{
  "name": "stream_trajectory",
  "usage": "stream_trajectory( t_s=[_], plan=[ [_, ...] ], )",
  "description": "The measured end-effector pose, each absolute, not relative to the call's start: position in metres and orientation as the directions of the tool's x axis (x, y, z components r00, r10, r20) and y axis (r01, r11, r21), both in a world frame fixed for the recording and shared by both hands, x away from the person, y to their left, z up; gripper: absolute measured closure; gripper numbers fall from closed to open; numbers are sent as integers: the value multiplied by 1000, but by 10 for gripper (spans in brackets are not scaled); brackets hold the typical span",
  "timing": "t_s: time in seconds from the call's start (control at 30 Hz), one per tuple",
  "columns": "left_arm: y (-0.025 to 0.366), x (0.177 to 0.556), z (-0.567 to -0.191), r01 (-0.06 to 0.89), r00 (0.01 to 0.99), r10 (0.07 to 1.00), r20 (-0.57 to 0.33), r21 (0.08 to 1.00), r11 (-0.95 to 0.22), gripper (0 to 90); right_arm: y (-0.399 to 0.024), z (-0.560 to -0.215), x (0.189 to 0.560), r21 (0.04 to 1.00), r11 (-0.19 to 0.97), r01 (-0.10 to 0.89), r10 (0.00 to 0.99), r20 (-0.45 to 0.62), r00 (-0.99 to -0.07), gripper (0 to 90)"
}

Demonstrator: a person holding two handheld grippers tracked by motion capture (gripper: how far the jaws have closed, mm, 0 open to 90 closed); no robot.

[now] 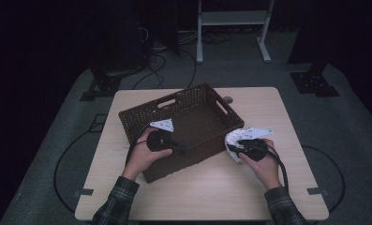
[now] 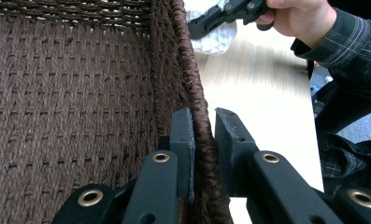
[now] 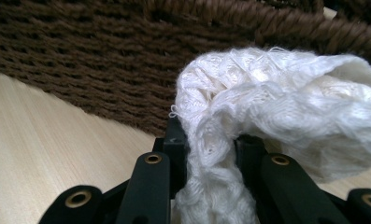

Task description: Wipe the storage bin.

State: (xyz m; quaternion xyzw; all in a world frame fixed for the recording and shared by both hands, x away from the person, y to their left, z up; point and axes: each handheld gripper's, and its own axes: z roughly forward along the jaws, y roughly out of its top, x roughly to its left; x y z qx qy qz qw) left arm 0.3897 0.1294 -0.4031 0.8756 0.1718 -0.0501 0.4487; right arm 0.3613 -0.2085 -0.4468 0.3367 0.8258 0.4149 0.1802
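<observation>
The rim of the brown woven basket is pinched between the fingers of the left gripper, probably so that the basket is kept steady on the wooden surface. A white knitted cloth is clamped by the fingers of the right gripper, just beside the basket's outer wall, seemingly to be lifted inside.

From above we are looking forward and down on the table. Each gripper camera is peering closely along its jaws; all views are sharing the basket.
</observation>
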Motion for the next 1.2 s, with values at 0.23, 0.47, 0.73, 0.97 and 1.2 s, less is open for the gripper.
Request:
stream_trajectory(
  t_s=[0.23,0.47,0.73,0.97,1.2],
  plan=[
    [129,389,-403,346,936,257,-241,767,-541,766,-206,-455,365,788,439,432,702,-1,-712,719],
    [129,389,-403,345,936,258,-239,766,-542,764,-205,-466,367,758,466,457,698,3,-716,719],
    [129,389,-403,342,937,257,-235,764,-547,763,-204,-474,368,736,484,474,692,10,-722,718],
    [129,389,-403,344,936,258,-238,765,-544,761,-198,-466,361,748,493,444,682,-15,-732,718],
    [129,389,-403,344,937,257,-238,765,-545,761,-192,-448,352,795,467,388,664,-26,-747,718]
  ],
)
